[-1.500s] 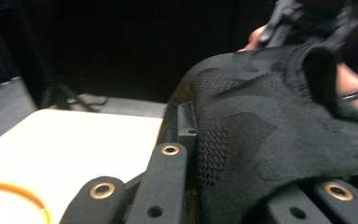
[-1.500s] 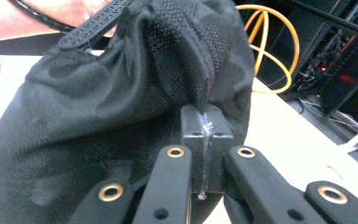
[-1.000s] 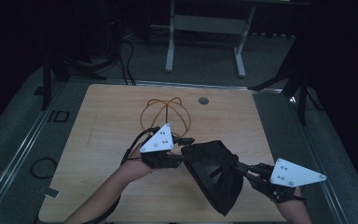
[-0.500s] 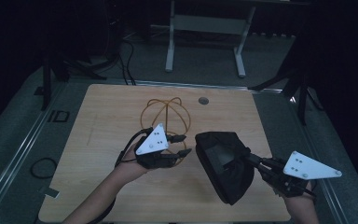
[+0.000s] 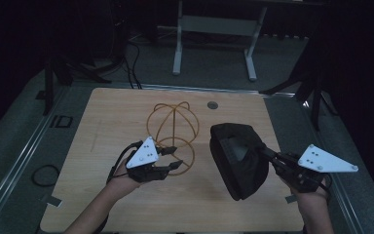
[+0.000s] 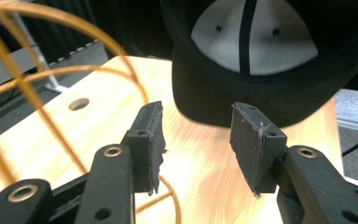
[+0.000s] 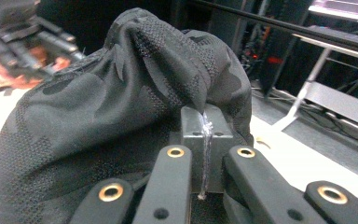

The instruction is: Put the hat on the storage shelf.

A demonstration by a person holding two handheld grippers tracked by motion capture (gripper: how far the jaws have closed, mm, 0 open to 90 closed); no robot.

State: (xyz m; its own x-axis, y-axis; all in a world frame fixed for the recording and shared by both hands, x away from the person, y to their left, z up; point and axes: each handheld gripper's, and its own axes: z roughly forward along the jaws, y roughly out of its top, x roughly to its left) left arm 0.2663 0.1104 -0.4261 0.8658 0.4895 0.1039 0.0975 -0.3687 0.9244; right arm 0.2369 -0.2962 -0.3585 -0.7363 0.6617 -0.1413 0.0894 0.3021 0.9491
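Two tongs: right tongs [image 5: 268, 155] pinch the black cap [image 5: 237, 161], left tongs [image 5: 175, 158] just opening, empty.

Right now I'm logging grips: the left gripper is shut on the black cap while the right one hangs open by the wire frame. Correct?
Sides swapped. The right gripper view shows the right gripper shut on the black cap; the left gripper is open by the wire frame.

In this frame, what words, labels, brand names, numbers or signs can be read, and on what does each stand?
None can be read.
Cap: black, no logo or lettering legible on the fabric or the pale lining.
Grey plates on the tongs: small dark dots, no characters.
Table: bare wood grain, no marks.
Wire frame: no tag.
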